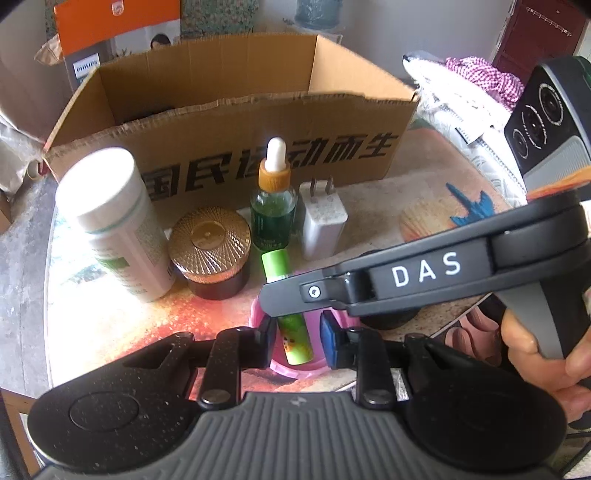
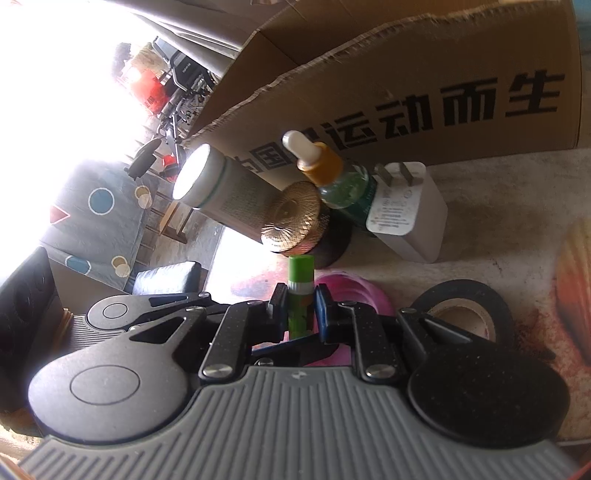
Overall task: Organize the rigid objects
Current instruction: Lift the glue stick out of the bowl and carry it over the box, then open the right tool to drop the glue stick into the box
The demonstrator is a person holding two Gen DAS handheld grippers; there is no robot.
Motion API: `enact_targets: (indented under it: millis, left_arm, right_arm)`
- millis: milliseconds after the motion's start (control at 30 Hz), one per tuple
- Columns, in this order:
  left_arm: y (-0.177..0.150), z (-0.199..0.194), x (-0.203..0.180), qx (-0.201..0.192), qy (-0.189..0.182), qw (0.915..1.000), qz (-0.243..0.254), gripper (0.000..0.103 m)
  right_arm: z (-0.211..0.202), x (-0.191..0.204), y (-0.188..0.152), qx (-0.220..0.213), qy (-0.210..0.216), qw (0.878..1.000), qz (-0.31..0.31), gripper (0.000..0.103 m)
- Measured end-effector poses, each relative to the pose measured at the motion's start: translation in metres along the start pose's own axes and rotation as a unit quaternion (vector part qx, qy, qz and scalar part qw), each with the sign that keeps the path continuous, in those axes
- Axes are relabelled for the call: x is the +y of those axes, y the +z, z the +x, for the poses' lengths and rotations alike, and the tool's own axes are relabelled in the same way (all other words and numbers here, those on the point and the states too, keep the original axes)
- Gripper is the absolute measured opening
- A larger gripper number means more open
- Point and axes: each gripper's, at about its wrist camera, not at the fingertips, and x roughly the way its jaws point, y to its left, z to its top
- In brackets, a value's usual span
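A green glue stick (image 2: 300, 295) sits between the pads of my right gripper (image 2: 301, 308), which is shut on it above a pink tape roll (image 2: 354, 291). In the left wrist view the same glue stick (image 1: 288, 314) passes under the right gripper's finger (image 1: 369, 288). My left gripper (image 1: 297, 343) is open around the stick's lower end over the pink roll (image 1: 295, 369), pads apart from it. A white bottle (image 1: 114, 221), gold-lidded jar (image 1: 210, 251), green dropper bottle (image 1: 273, 206) and white charger (image 1: 323, 218) stand before an open cardboard box (image 1: 229, 122).
A black tape roll (image 2: 465, 310) lies right of the pink roll. A phone (image 1: 546, 122) leans at the far right beside white and pink cloth (image 1: 472, 81). An orange Philips carton (image 1: 114, 33) stands behind the box. The table edge is at the left.
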Motion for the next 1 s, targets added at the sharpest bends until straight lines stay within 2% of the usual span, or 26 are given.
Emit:
enact_targets:
  millis: [267,533,733,900,1000]
  left_arm:
    - [0.025,-0.053,0.004,-0.061,0.024,0.9979,0.0,0.026]
    - [0.087,-0.081,0.03,-0.105,0.03,0.9939,-0.02,0.027]
    - [0.14,-0.068,0.062,-0.087,0.024,0.9949,-0.046,0.026]
    - [0.168,-0.033,0.091,-0.049,0.035,0.9966,-0.057,0.026]
    - [0.175,-0.012,0.104,-0.027,0.05,0.9967,-0.058,0.026]
  right_arm:
    - [-0.033,0.041,0.021,-0.05,0.025,0.997,-0.051,0.015]
    - [-0.047,0.082,0.092,-0.084,0.054,0.99,-0.096,0.015]
    - [-0.036,0.079,0.168,-0.054,0.066,0.993,-0.079,0.015]
    - [0.007,0.065,0.23,0.004,0.065,0.997,-0.037,0.015]
    - [0.036,0.052,0.253,0.04,0.058,0.997,-0.016,0.015]
